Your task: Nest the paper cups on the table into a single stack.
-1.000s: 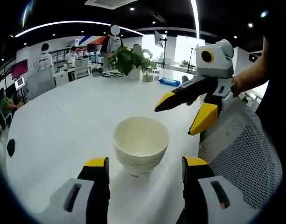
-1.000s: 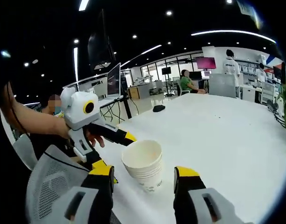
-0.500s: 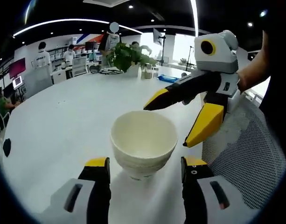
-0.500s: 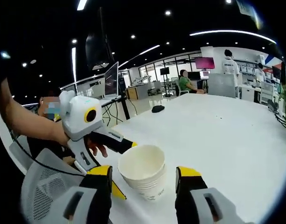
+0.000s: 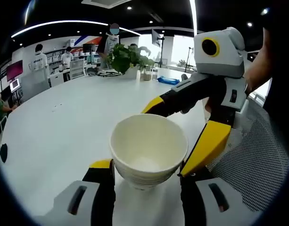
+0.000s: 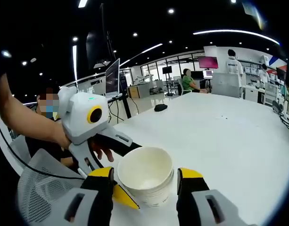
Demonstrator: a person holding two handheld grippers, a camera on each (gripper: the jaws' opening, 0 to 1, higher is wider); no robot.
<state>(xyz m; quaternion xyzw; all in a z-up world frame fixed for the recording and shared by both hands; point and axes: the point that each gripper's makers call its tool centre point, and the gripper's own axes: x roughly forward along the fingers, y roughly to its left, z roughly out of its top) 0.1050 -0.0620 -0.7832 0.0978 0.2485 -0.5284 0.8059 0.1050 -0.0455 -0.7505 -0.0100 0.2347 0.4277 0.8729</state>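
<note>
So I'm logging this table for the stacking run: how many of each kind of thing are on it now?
Stack of nested white paper cups: 1
Green potted plant: 1
Blue flat packet: 1
Small black object, perhaps a mouse: 1
Total: 4

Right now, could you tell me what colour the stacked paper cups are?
Cream-white paper cups, clearest in the left gripper view.
</note>
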